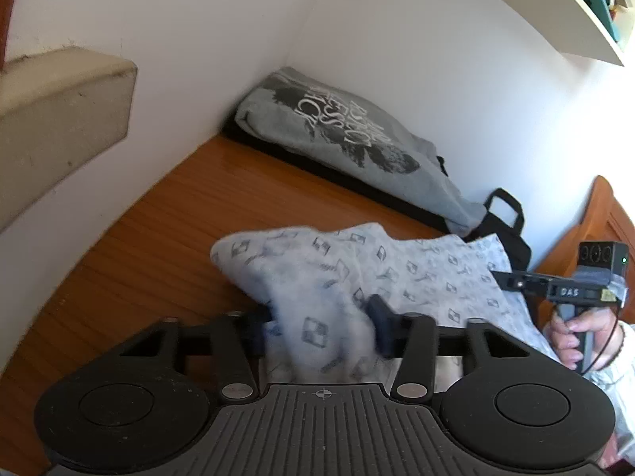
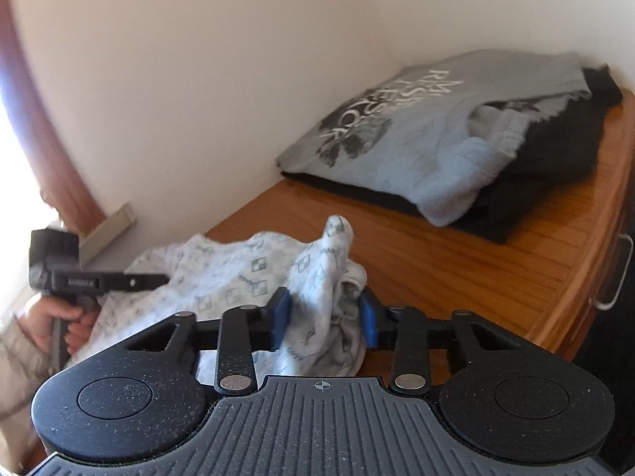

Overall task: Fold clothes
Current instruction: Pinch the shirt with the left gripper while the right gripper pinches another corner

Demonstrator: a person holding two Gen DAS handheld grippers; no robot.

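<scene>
**Patterned garment pinched at 2 points on wooden table**

Item 1: white patterned garment [image 1: 397, 273], light fabric printed with small grey squares. It lies crumpled across the lower centre of both views on the wooden table [image 1: 166, 230], with 2 bunches of it lifted into the grippers.

Item 2: left hand-held gripper [image 1: 321, 325], bottom centre of the left wrist view. Its blue pads [image 1: 375, 317] pinch a thick, blurred bunch of the garment. In the right wrist view the same tool shows at the left edge [image 2: 147, 277], held by a hand [image 2: 67, 321].

Item 3: right hand-held gripper [image 2: 323, 317], bottom centre of the right wrist view. Its blue pads [image 2: 367, 317] press on a gathered fold of the garment, whose tip stands up above them. In the left wrist view it shows at the right edge [image 1: 500, 275], gripped by a hand [image 1: 579, 333].

Item 4: folded grey printed shirt [image 2: 416, 135], upper right of the right wrist view, resting on a folded black garment [image 2: 535, 182] against the wall [image 2: 198, 79], well apart from the patterned garment.

Item 5: black bag [image 1: 504, 222], just beyond the patterned garment, right of centre in the left wrist view.

Item 6: white shelf [image 1: 587, 20], upper right corner of the left wrist view.
</scene>
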